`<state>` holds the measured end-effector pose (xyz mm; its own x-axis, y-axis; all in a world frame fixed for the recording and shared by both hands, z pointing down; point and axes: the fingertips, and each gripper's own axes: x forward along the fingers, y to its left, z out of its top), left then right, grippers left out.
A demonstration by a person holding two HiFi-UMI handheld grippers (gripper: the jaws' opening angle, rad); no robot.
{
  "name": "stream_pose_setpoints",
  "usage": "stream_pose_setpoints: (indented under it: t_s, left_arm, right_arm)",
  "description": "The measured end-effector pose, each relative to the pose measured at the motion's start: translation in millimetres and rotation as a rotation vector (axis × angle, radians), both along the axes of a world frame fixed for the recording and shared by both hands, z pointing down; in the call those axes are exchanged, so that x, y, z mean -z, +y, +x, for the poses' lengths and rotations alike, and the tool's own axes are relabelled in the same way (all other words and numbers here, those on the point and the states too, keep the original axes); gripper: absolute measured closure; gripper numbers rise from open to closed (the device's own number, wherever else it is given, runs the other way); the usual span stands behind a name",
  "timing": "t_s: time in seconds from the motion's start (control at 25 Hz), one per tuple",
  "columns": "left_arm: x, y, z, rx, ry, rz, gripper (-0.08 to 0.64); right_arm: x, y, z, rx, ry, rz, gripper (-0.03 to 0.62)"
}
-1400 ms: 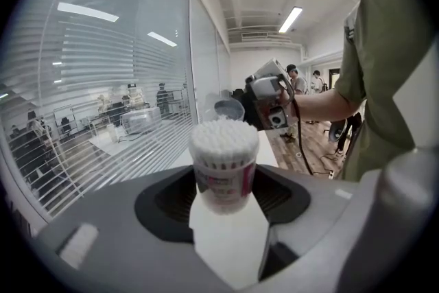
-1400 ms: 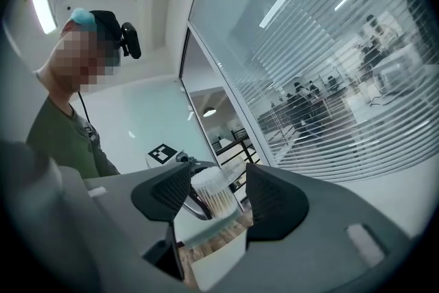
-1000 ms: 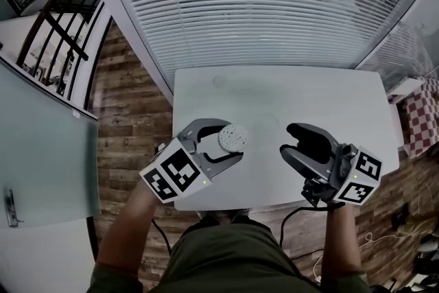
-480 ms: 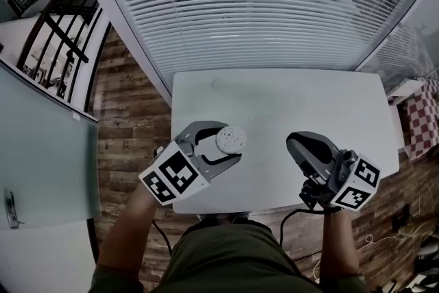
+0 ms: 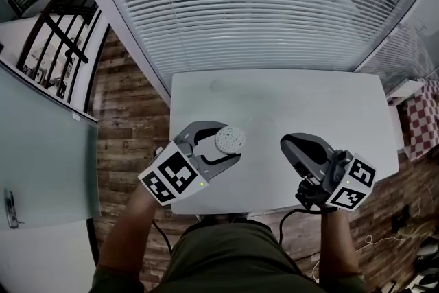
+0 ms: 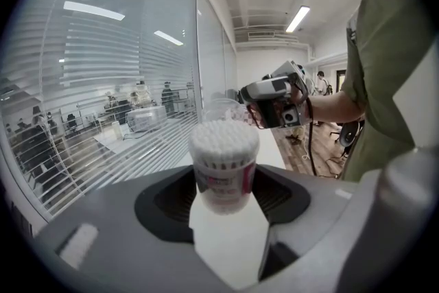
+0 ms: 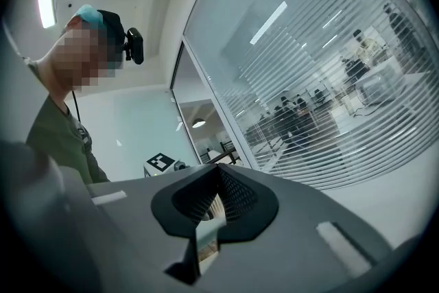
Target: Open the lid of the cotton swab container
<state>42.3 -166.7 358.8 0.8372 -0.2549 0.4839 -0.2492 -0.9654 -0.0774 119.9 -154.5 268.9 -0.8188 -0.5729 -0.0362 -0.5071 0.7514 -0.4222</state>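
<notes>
The round clear plastic cotton swab container stands upright near the white table's front edge, left part, clamped by the left gripper. The right gripper, its jaws just closed on nothing, lies to the container's right, apart

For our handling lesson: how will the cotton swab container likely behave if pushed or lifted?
The cotton swab container looks taller than wide, so a high push may tip it. Packed with swabs, it is probably light. Its smooth plastic wall could slip.
</notes>
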Motion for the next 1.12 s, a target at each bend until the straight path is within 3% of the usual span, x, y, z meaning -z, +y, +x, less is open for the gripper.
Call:
stream_pose_setpoints:
  t_s: [1.12]
  left_arm:
    - [-1.0, -0.3, 3.2, 0.010, -0.004, 0.001, 0.301]
  right_arm:
    - [-13.3, 2.1, -5.8, 0.014, 0.021, -0.041, 0.583]
